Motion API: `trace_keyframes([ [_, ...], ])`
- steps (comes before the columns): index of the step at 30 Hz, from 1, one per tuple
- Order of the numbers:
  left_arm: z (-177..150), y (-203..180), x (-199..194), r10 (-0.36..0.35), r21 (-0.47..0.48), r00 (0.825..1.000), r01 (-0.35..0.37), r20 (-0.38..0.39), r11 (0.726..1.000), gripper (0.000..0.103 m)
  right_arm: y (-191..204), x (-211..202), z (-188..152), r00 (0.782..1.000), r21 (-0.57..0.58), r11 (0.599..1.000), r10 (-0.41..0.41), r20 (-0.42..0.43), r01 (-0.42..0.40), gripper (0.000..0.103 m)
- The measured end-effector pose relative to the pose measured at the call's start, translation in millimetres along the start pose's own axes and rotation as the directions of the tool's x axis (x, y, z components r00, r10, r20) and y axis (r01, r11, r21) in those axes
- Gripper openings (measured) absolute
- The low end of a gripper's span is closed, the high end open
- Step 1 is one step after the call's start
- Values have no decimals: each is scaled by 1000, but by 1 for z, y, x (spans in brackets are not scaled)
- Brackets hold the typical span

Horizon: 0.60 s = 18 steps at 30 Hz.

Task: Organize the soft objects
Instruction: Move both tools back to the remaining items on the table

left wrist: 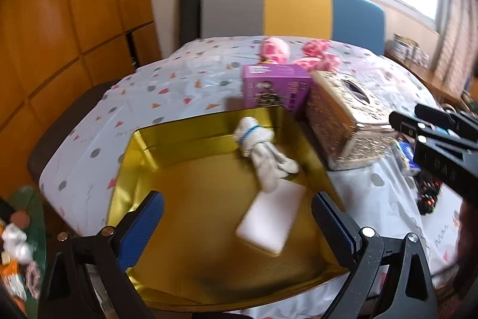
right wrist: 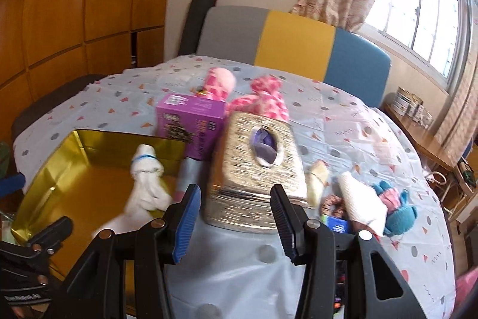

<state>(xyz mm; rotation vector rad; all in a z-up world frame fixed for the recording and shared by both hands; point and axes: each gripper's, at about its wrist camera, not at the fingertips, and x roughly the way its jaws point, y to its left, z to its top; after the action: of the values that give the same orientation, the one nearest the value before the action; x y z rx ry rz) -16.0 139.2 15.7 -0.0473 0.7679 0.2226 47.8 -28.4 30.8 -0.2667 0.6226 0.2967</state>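
left gripper [left wrist: 237,217] apart and empty over gold tin [left wrist: 149,145]; right gripper [right wrist: 236,214] apart, empty, above counter [right wrist: 358,121]; inside tin, white sponge [left wrist: 270,218] at 6 o'clock of white glove [left wrist: 263,145], touching; glitter tissue box [right wrist: 260,157] just beside tin at 3 o'clock; pink plush [right wrist: 263,100] farther at 12 o'clock

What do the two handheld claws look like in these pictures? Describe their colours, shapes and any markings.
Both look alike. The left claw and right claw have black angular frames with triangular cut-outs and round metal rivets at the joints. Each finger carries a ribbed pad, blue with a black edge. Pale lettering marks the right claw's body in the left wrist view, too blurred to read. No sleeves or cables show.
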Motion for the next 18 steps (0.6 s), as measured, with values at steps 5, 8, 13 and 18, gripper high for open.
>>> trace_keyframes([
  [5, 3, -29, 1, -68, 81, 998, 68, -1, 994, 99, -78, 13, -14, 994, 84, 992, -89, -62, 94, 49],
  [8, 6, -55, 1, -133, 151, 991, 132, -2, 980, 98, -142, 21, -29, 978, 179, 965, -175, -115, 194, 49],
  [13, 8, -101, 5, -226, 271, 974, 225, -31, 936, 95, -247, 27, -72, 933, 411, 840, -294, -206, 355, 49],
  [18, 13, -145, 15, -297, 330, 951, 308, -86, 892, 93, -296, 26, -99, 945, 645, 692, -210, -249, 324, 49],
])
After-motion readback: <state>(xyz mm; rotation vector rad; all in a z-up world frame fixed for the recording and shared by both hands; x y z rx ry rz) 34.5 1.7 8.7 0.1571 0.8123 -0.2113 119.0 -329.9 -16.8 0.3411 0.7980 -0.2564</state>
